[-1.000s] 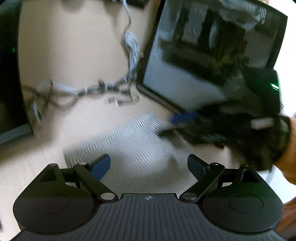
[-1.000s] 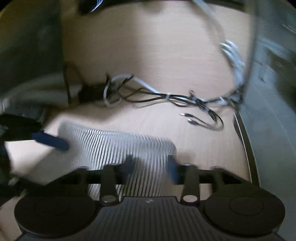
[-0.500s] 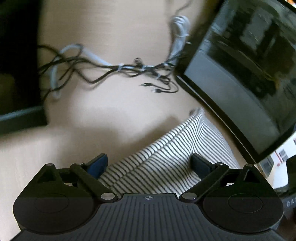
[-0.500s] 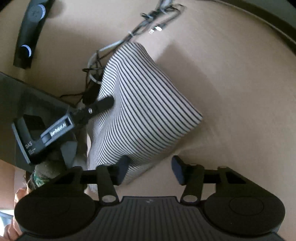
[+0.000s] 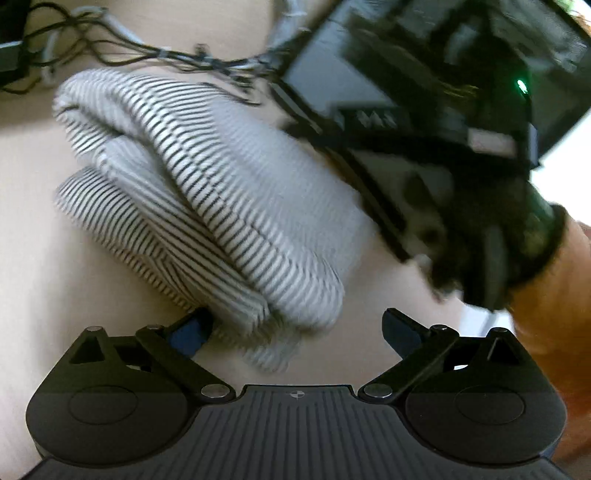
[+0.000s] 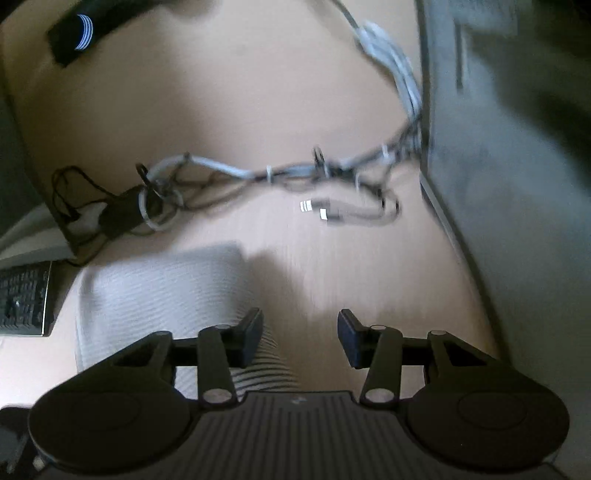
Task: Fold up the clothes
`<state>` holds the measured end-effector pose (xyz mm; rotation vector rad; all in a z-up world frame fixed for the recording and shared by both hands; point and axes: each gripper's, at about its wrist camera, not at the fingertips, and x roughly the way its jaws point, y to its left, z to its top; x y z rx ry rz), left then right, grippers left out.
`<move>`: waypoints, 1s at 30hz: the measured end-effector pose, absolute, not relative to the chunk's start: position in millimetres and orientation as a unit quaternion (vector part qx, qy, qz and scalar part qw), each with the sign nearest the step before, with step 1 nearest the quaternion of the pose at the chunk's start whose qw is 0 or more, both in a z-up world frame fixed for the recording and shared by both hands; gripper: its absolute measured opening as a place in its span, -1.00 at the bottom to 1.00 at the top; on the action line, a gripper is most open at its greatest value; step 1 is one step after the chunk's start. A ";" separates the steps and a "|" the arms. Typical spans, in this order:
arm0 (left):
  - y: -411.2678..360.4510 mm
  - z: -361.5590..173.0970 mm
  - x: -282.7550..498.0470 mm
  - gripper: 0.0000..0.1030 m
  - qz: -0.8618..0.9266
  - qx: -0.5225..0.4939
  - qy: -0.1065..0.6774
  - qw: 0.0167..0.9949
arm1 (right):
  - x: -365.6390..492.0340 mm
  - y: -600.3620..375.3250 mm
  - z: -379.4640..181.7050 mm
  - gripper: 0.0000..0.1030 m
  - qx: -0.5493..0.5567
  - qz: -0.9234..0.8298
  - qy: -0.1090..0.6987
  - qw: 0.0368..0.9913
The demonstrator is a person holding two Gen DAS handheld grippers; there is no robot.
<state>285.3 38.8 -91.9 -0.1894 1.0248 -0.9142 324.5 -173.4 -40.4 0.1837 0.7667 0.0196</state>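
Observation:
A folded black-and-white striped garment [image 5: 207, 199] lies bunched in thick rolls on the light wooden desk. My left gripper [image 5: 295, 328] is open, and the garment's near end lies between its fingers. In the right wrist view the same garment [image 6: 162, 291] lies at the lower left, blurred. My right gripper [image 6: 300, 336] is open and empty, its left finger [image 6: 251, 336] over the garment's edge. The right gripper also shows in the left wrist view [image 5: 461, 206], blurred, to the right of the cloth.
A tangle of grey and black cables [image 6: 280, 177] lies across the desk behind the garment. A dark monitor [image 5: 424, 62] stands at the back right. A keyboard [image 6: 22, 299] sits at the left edge. A black device with a blue light [image 6: 81, 33] lies far left.
Both grippers have swung around. The garment now lies as a bunched roll in front of the left gripper. The right gripper has come off it to its right side.

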 end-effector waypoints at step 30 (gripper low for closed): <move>115.2 -72.1 294.2 0.84 -0.204 -0.084 0.473 0.853 | 223.6 -33.1 -71.8 -0.56 -0.261 0.162 0.308 0.900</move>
